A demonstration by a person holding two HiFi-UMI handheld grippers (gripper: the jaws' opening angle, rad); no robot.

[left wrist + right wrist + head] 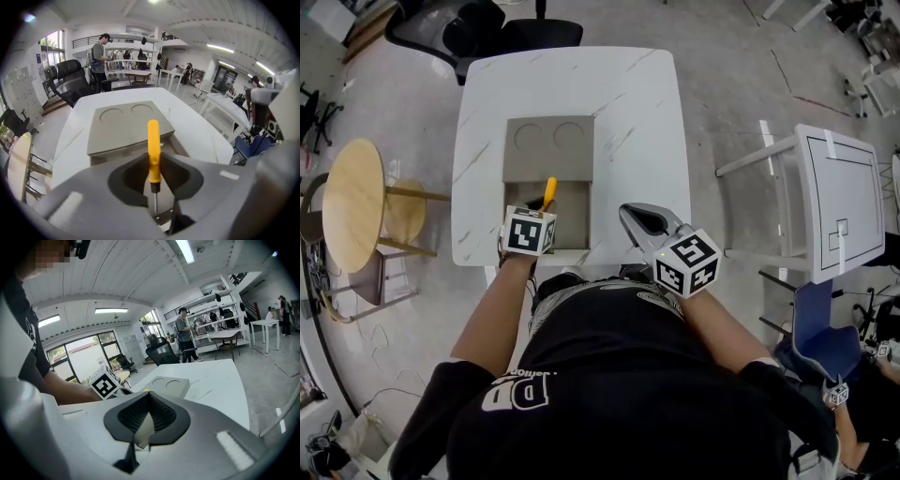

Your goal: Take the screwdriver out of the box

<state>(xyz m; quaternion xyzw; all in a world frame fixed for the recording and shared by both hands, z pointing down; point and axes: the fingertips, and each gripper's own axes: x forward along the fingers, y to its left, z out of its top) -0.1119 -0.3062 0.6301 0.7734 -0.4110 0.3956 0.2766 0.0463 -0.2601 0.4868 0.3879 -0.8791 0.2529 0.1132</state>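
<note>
Left gripper (153,165): jaws clamped on the screwdriver (153,145), pads pinching where the yellow handle meets the steel shank. The shank runs back between the jaws and the handle sticks straight out ahead, centre frame in the left gripper view. In the head view it sits lower centre, over the open box (575,214) at the near edge of the surface (628,103). Can't tell whether it's lifted clear of the box rim.

Right gripper (149,398): jaws together, nothing in them. It's right of centre in the head view, off the box, by the surface's front edge. Not bracing anything.

Beyond the box body: the lid (548,148), lying open and flat, two round recesses, touching the box's far side. Bare surface past that, black chair (502,33) at top of frame.

Read: grasp made, lift-out in hand.

Risks:
- Pinch point is at the handle/shank step, which is narrow. The handle's weight hangs forward of it, so a jerky lift may let the tool pivot or slide out.
- Handle points toward the lid. Drawn out at a shallow angle, it may catch the far wall or lid edge.
- Box looks light and is unheld. Any snag likely drags or tips it rather than freeing the tool.
- Safer bet: straight up, slow, then sideways.
</note>
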